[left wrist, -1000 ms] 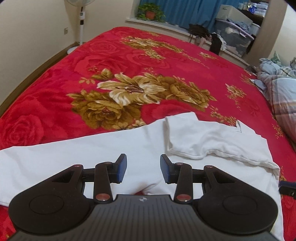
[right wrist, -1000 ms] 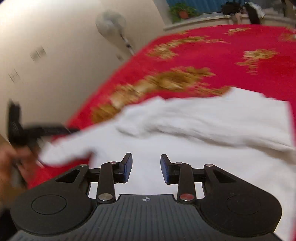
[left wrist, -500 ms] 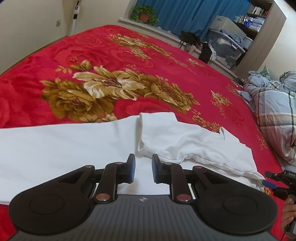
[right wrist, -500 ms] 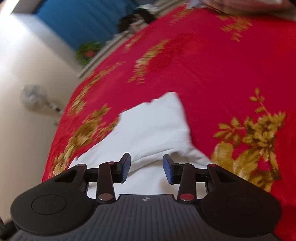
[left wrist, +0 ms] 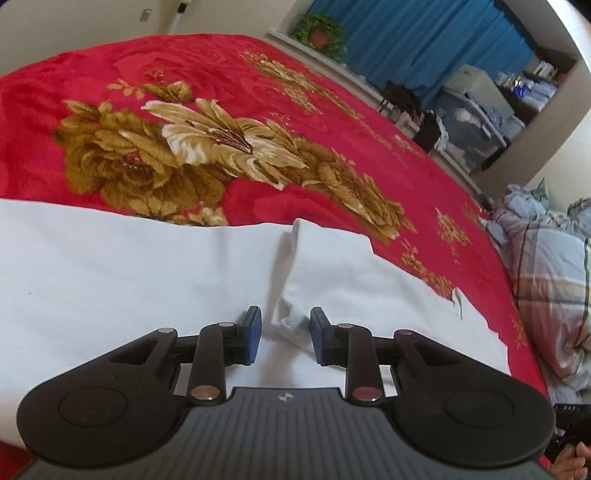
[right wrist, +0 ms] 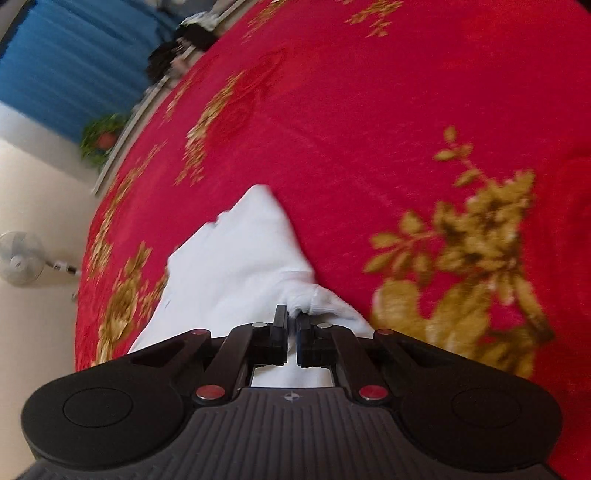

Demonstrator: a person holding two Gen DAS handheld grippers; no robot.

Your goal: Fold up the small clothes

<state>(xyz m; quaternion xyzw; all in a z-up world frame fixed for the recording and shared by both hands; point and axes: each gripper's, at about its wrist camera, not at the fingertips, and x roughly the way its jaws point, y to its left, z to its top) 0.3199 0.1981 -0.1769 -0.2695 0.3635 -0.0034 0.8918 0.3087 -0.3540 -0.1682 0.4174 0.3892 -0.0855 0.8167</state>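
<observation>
Big red blanket (left wrist: 229,74) with gold flowers covers the whole bed, filling both views. Behind it, a blue curtain (left wrist: 417,40) hangs along the far wall, and a potted plant (left wrist: 319,33) sits on the sill beside it. Off to the right of the left wrist view, plaid bedding (left wrist: 550,273) is heaped at the bed's edge.

Spread across the near part of the blanket lies the white garment (left wrist: 122,280), mostly flat, with one sleeve or side panel folded back over the body on the right. In the right wrist view the white cloth runs up to a point against the red.

Down to the tools now. The left gripper (left wrist: 285,338) hangs right over the garment, its blue pads (left wrist: 254,332) standing apart and the jaws opening, with the rounded edge of the folded panel lying in the gap between them; the pads aren't pressing on it. The right gripper (right wrist: 291,338) is drawn tight together, clamped on a bunched corner of the white garment (right wrist: 236,266), the cloth puckering right at its tips.

Bottom right of the left wrist view, a few fingers of the person's hand (left wrist: 570,463) peek in.
</observation>
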